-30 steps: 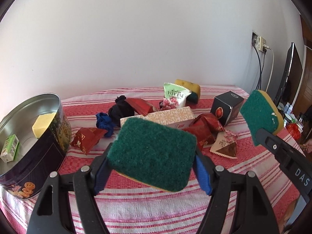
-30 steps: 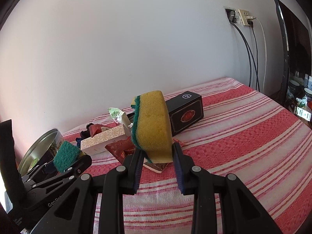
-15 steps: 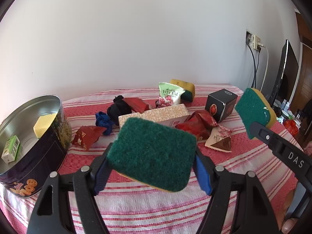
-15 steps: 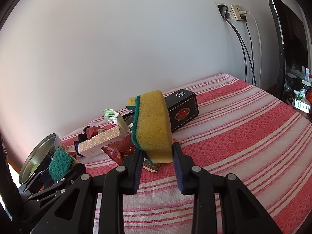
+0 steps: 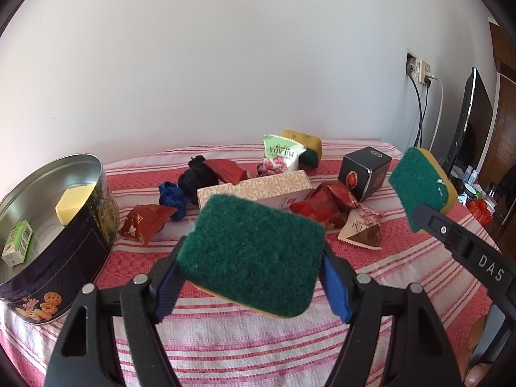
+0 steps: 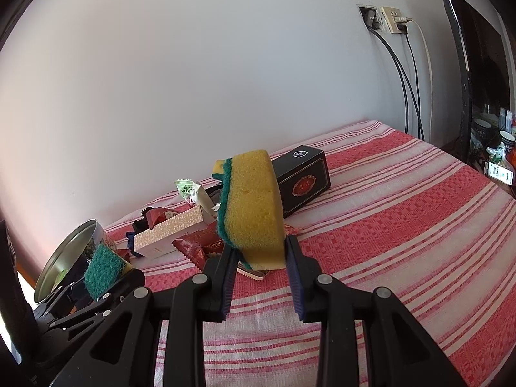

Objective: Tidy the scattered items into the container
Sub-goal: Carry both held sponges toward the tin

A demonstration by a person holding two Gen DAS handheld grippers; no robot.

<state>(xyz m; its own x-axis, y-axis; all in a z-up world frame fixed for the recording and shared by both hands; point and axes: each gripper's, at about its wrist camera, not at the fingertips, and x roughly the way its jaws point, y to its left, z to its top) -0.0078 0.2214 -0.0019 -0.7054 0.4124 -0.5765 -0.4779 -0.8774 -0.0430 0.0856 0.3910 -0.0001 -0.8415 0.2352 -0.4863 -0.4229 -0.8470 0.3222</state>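
My left gripper (image 5: 251, 254) is shut on a sponge (image 5: 254, 248), green pad up, held above the striped cloth. My right gripper (image 6: 258, 248) is shut on a second sponge (image 6: 254, 206), yellow face towards me; it also shows in the left wrist view (image 5: 422, 183) at the right. The round tin (image 5: 64, 238) stands at the left and holds a yellow block (image 5: 72, 203) and a small green carton (image 5: 16, 245). The tin also shows in the right wrist view (image 6: 67, 251), with my left gripper (image 6: 103, 271) in front of it.
Scattered on the table (image 5: 225, 338): red snack packets (image 5: 142, 222), a patterned long box (image 5: 254, 190), black cloth (image 5: 196, 177), blue cloth (image 5: 171, 196), a green-white packet (image 5: 280, 158), a third sponge (image 5: 306, 145), a black box (image 5: 364, 171). A monitor (image 6: 474, 64) and wall cables (image 6: 403, 80) stand at the right.
Both grippers have drawn back and up a little, each still shut on its sponge. The items on the table have not moved.
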